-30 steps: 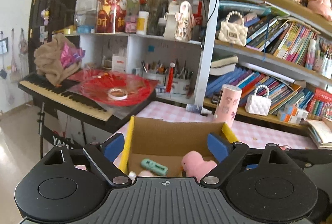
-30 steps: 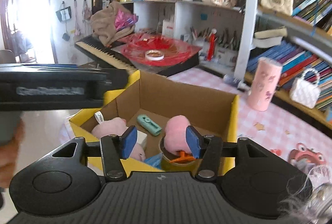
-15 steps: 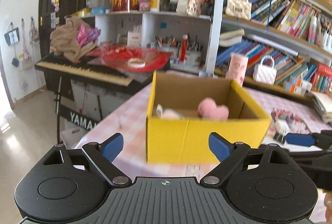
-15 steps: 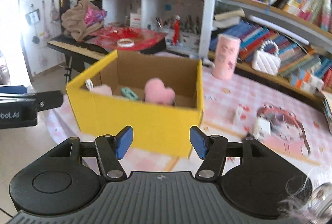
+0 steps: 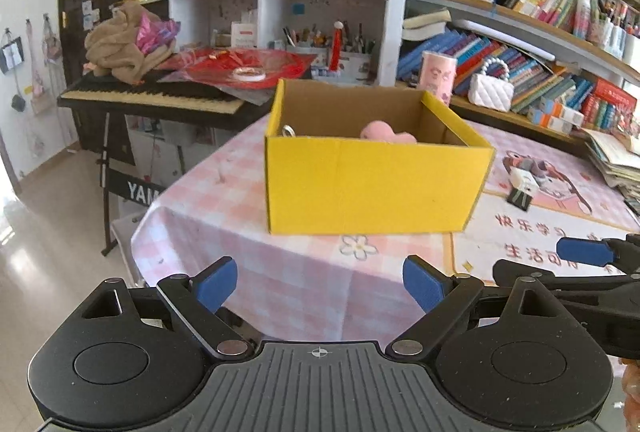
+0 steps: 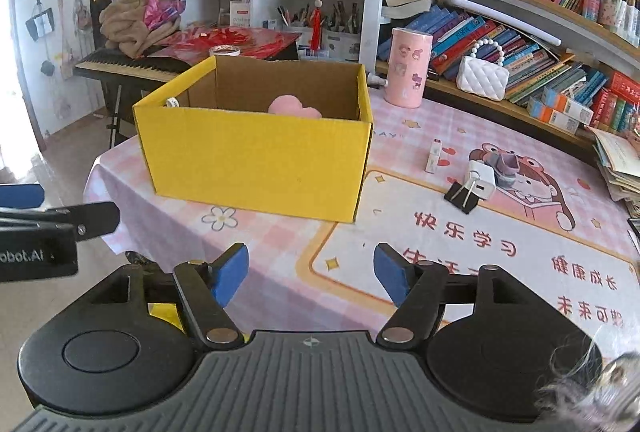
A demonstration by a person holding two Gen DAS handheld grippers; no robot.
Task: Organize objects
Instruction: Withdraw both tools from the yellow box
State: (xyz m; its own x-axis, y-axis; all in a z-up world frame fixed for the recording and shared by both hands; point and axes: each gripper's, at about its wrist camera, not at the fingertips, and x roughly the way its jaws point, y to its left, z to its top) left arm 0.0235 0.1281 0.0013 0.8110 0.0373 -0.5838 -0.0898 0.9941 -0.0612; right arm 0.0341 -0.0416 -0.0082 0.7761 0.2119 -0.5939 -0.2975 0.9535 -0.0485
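Yellow cardboard forms the outside of the open box [image 6: 256, 155], while its inner walls are plain brown; it is set on the pink checked tablecloth [image 6: 168, 232] near the table's left edge. Inside it a pink plush toy [image 6: 295, 106] is seen above the front wall, and a small white ring-shaped item [image 6: 172, 102] is seen at the box's left inner corner.

To the right of the box, on the printed mat [image 6: 480, 232], a white charger [image 6: 482, 179] and a black binder clip [image 6: 464, 196] are placed touching each other, and a small white tube [image 6: 434, 150] lies between them and the box. Behind the box's right corner a pink cup [image 6: 407, 67] with cartoon faces is stood. Red Chinese characters are printed on the mat. Left of the box, "YAM" is read on the keyboard stand [image 5: 140, 187].

Both grippers are held in front of the box, apart from it. The left gripper [image 5: 320, 282] is held with its blue pads spread wide and nothing between them. The right gripper [image 6: 310, 274] is likewise spread and empty.
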